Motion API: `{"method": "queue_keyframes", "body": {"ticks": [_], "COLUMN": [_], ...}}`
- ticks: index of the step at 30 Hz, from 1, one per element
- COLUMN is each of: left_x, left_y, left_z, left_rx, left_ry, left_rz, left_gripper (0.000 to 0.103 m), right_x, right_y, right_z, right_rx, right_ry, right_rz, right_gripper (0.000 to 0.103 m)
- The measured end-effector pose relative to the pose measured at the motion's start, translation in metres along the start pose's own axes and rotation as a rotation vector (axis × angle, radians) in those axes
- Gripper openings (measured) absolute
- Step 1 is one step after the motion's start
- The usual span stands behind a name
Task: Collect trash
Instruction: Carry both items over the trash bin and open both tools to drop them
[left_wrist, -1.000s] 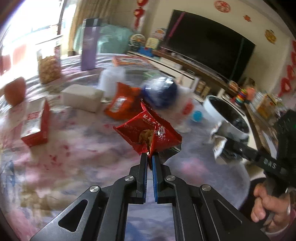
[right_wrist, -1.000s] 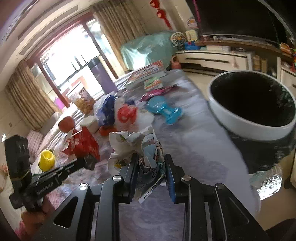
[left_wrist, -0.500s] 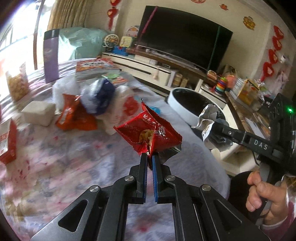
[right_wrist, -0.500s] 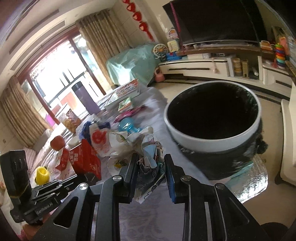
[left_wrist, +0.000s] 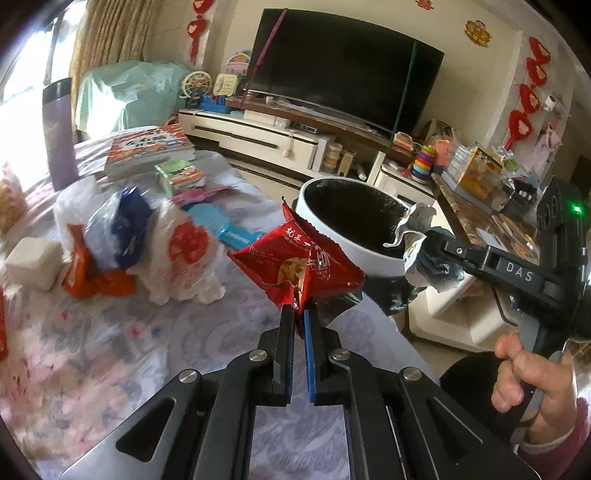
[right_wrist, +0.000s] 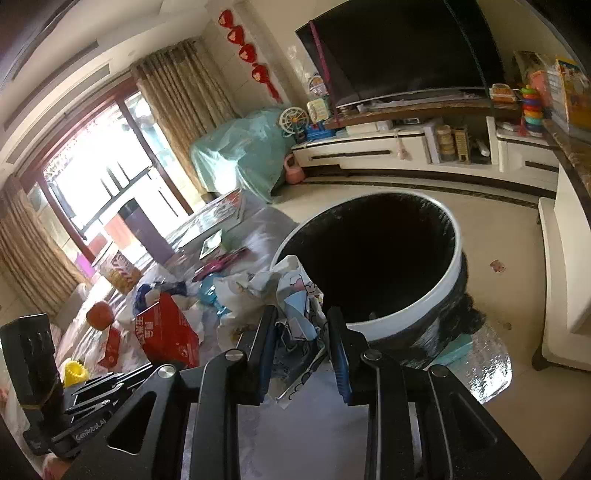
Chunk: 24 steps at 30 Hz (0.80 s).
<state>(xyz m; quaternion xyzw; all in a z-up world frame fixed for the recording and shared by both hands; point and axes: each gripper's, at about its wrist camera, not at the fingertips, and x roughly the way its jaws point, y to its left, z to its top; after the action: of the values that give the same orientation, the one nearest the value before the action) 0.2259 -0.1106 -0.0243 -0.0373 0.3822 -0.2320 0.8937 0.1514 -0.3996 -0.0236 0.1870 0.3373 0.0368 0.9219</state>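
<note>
Midway through the cleanup: left hand-held gripper clenched on a red snack bag, right hand-held gripper grasping a crumpled wrapper, both beside the black-lined bin. Nothing dropped in yet; more wrappers waiting on the tabletop.

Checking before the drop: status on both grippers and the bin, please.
Left gripper shut on red snack bag. Right gripper shut on crumpled wrapper. Bin open, just ahead. Nothing blocking.
</note>
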Motion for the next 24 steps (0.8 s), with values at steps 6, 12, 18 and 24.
{"method": "queue_keyframes", "body": {"ticks": [6,12,18,24], "left_x": [0.014,0.026,0.042,0.058], "left_y": [-0.011,-0.021,-0.031,-0.040], "left_z": [0.012,0.023,0.037,0.048], "left_rx": [0.017,0.037,0.053,0.067], "left_ry": [-0.001,-0.005,-0.002,0.005], "left_rz": [-0.012,-0.017,-0.029,-0.033], "left_gripper": [0.003,0.003,0.003,0.003], "right_x": [0.000,0.003,0.004,0.009], "right_y": [-0.013,-0.025,-0.034,-0.043], "right_z": [0.010,0.021,0.033,0.041], "right_rx": [0.012,0.019,0.019,0.020], "right_ry": [-0.015,-0.027,-0.041,-0.042], "right_rz": [-0.019,-0.037,-0.056,-0.073], "right_gripper": [0.027,0.027,0.027,0.027]}}
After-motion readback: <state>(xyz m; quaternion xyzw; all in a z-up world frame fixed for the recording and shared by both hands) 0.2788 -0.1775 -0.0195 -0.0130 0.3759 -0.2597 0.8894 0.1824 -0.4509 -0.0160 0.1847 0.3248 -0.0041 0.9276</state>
